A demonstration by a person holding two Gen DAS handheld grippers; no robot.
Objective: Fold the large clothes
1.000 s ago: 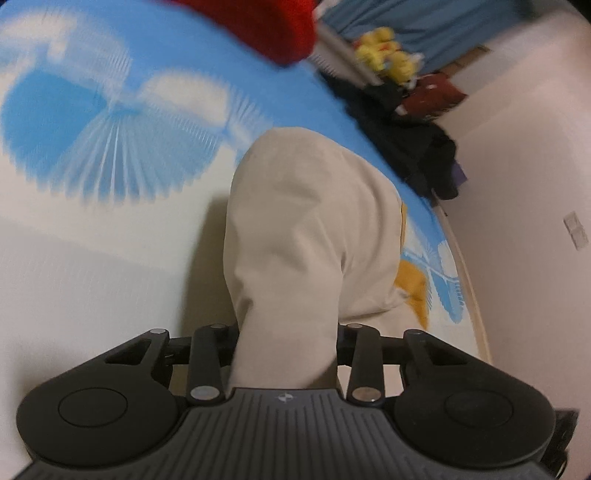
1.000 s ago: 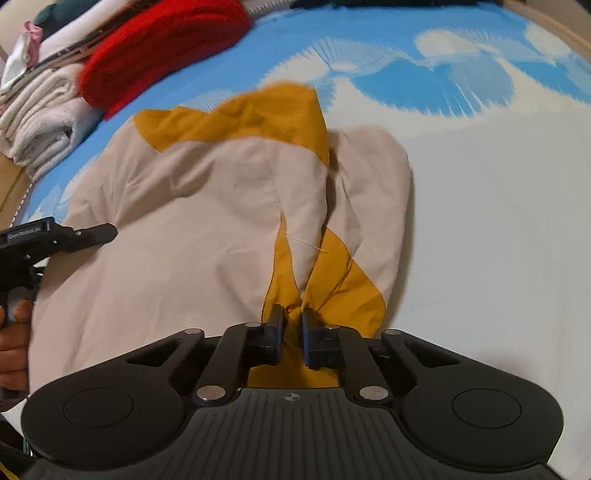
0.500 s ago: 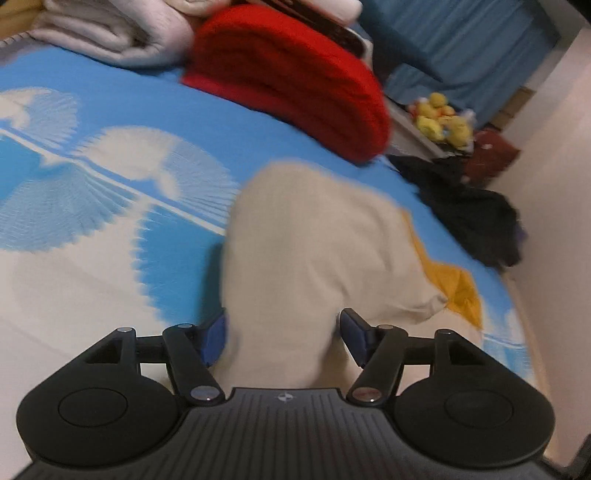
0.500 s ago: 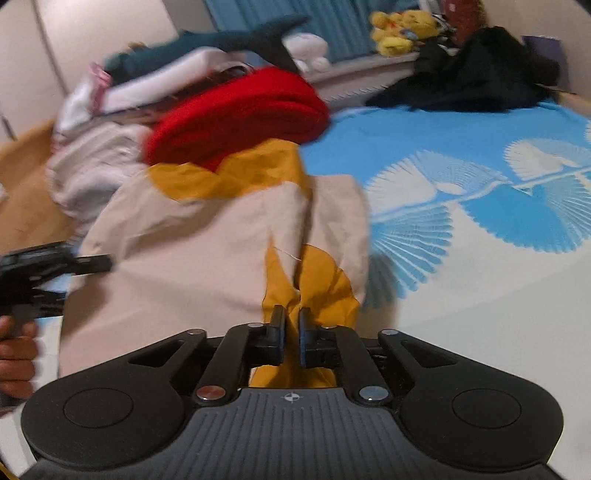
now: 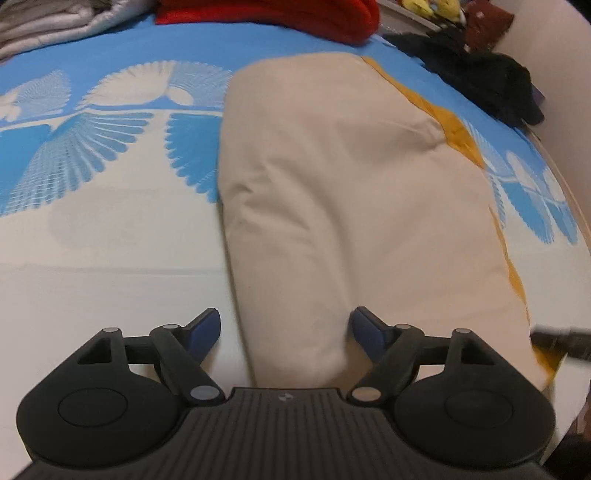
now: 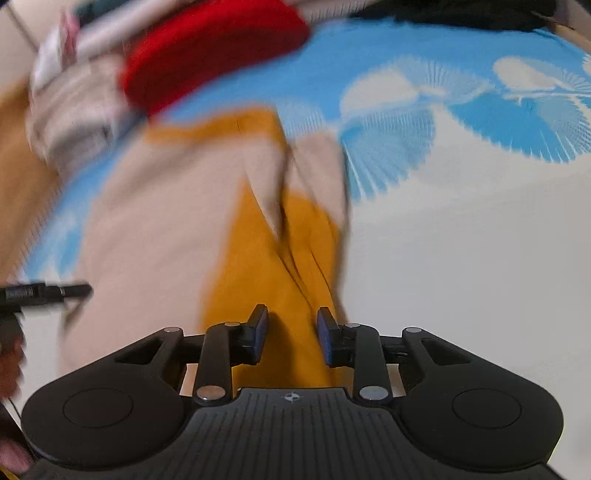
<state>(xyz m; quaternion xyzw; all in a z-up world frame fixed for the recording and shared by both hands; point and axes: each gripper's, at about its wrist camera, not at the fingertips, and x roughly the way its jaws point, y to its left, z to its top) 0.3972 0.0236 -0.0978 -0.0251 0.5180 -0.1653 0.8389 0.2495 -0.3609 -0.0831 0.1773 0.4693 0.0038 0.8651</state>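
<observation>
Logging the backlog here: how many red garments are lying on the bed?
1: the red garment at the far edge of the bedsheet, beyond the beige garment. Others may be hidden in the pile.

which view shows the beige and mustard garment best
The left wrist view: the beige and mustard garment is sharp there, folded on the bedspread. The right wrist view shows its mustard panels but is motion-blurred.

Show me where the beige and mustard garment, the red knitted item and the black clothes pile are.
beige and mustard garment (image 5: 332, 192), left wrist view, beige middle.
red knitted item (image 5: 295, 14), left wrist view, lower edge.
black clothes pile (image 5: 491, 77), left wrist view, centre.
</observation>
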